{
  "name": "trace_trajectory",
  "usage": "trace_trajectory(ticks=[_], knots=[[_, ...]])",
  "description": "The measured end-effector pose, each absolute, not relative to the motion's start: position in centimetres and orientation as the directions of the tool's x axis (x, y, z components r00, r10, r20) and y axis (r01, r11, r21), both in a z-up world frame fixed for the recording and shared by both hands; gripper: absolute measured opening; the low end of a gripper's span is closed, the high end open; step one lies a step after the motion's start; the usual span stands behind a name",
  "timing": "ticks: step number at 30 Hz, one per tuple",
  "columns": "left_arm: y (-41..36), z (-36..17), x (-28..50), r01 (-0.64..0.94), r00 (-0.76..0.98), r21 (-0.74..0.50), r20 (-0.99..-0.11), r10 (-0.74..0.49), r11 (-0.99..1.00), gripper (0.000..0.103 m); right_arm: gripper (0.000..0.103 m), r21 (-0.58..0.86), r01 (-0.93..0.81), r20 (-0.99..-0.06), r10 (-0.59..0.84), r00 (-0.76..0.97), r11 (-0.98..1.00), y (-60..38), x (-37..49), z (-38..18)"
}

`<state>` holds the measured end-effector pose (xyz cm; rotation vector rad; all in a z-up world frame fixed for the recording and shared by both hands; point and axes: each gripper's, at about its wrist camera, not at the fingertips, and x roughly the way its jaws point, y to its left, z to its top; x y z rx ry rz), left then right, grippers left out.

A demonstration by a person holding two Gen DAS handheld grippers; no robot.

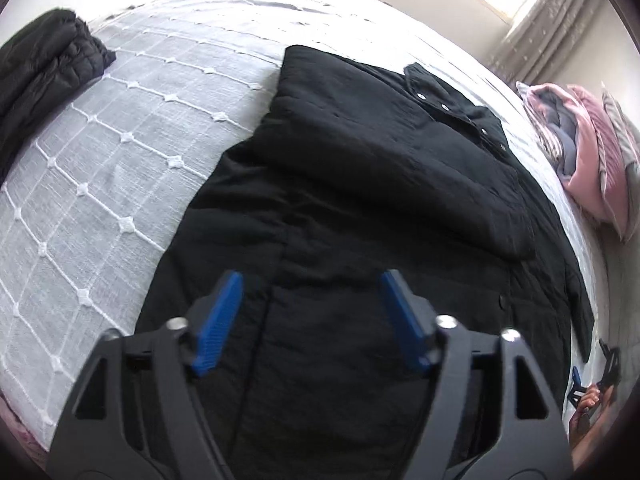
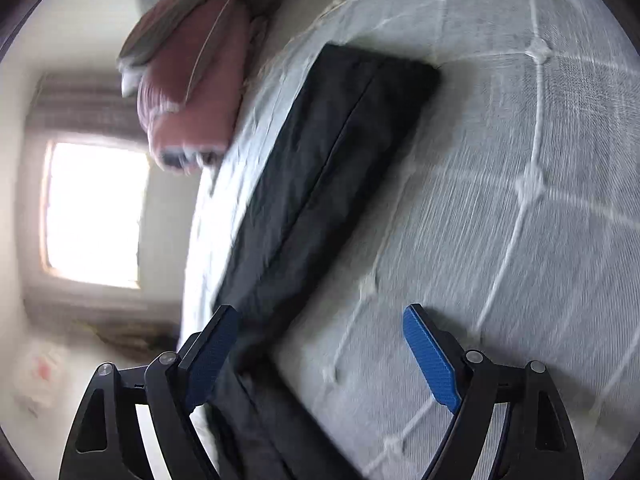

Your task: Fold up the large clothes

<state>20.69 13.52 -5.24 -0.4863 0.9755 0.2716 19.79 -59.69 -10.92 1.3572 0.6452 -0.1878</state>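
Note:
A large black padded coat (image 1: 360,200) lies spread on the bed, its sides folded inward and its snap-button collar toward the far right. My left gripper (image 1: 312,280) hovers over the coat's near part, blue pads wide apart, nothing between them. In the right wrist view the same coat (image 2: 320,168) shows as a long dark strip on the bedspread, the picture tilted and blurred. My right gripper (image 2: 320,312) stands open just above the coat's near edge, nothing pinched. The right gripper (image 1: 592,376) with a hand on it also shows low on the right of the left wrist view.
The bed carries a light grey bedspread (image 1: 120,152) with a white diamond stitch. A second black quilted garment (image 1: 44,60) lies at the far left. Pink and grey pillows (image 1: 592,152) sit at the bed's head on the right. A bright window (image 2: 92,208) is beyond the bed.

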Motion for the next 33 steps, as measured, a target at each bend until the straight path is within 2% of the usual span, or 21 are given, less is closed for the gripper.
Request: trace_trajectory(ticks=[2,6,7,9,10,11,12,13,15,17,19,21,23,25,28,30,33], knots=[[13.9,-5.8,21.0,-0.435,0.522,-0.257,-0.853,0.009,0.863,0.075,0.086,0.861,0.471,-0.504,0.187,0.843,0.193,-61.8,19.9,-11.0],[14.6,-6.6,21.6,-0.424,0.505,-0.237,-0.863,0.011,0.874,0.075,0.076,0.792,0.542,-0.571,0.025,0.821,0.283,-63.9,21.6,-11.1],[14.9,-6.7,21.7,-0.429,0.508,-0.244,-0.861,0.009,0.87,0.075,0.076,0.764,0.568,-0.594,-0.011,0.805,0.308,-64.1,22.2,-10.8],[15.4,-6.7,21.7,-0.431,0.514,-0.26,-0.858,-0.001,0.864,0.075,0.075,0.737,0.588,-0.615,-0.031,0.788,0.332,-64.1,23.7,-10.5],[15.6,-6.8,21.5,-0.43,0.516,-0.262,-0.857,-0.003,0.864,0.075,0.07,0.751,0.577,-0.602,-0.024,0.798,0.32,-64.3,24.5,-10.8],[15.8,-6.7,21.5,-0.431,0.52,-0.26,-0.854,0.002,0.864,0.075,0.062,0.767,0.564,-0.584,-0.032,0.811,0.306,-64.3,24.8,-11.2],[16.0,-6.6,21.4,-0.433,0.528,-0.262,-0.849,0.006,0.862,0.075,0.032,0.772,0.56,-0.578,-0.033,0.815,0.3,-64.2,25.1,-11.8],[16.1,-6.5,21.2,-0.433,0.537,-0.27,-0.844,0.006,0.86,0.075,0.01,0.777,0.556,-0.579,-0.013,0.815,0.295,-64.5,25.3,-12.5],[16.5,-6.2,21.1,-0.431,0.556,-0.287,-0.831,0.001,0.855,0.075,0.009,0.785,0.546,-0.567,-0.017,0.824,0.293,-64.1,25.6,-13.3],[16.6,-6.1,21.1,-0.435,0.563,-0.287,-0.826,0.009,0.854,0.075,0.008,0.765,0.564,-0.579,-0.049,0.814,0.311,-63.5,25.3,-11.7],[16.8,-6.0,21.1,-0.444,0.562,-0.284,-0.827,0.017,0.85,0.075,0.008,0.786,0.486,-0.49,-0.094,0.866,0.383,-62.3,25.2,-7.6],[17.1,-6.3,21.1,-0.45,0.558,-0.3,-0.83,0.002,0.841,0.075,0.008,0.748,0.4,-0.397,-0.125,0.909,0.53,-59.8,25.4,-2.6],[17.5,-6.6,21.2,-0.454,0.553,-0.331,-0.832,-0.029,0.827,0.075,0.008,0.732,0.322,-0.328,-0.105,0.939,0.601,-57.3,25.3,0.6],[18.1,-6.7,21.0,-0.468,0.555,-0.366,-0.83,-0.055,0.805,0.075,0.008,0.731,0.282,-0.308,-0.069,0.949,0.621,-55.8,25.5,1.9],[19.1,-6.9,20.8,-0.495,0.554,-0.398,-0.83,-0.072,0.773,0.075,0.008,0.644,0.301,-0.364,-0.064,0.929,0.703,-52.6,26.4,2.3],[19.6,-7.0,20.8,-0.499,0.555,-0.427,-0.826,-0.1,0.754,0.075,0.008,0.649,0.321,-0.406,-0.042,0.913,0.689,-51.2,27.0,1.9],[20.0,-6.9,20.7,-0.489,0.561,-0.455,-0.817,-0.131,0.744,0.075,0.008,0.591,0.307,-0.433,-0.028,0.901,0.746,-47.4,29.8,4.5]])
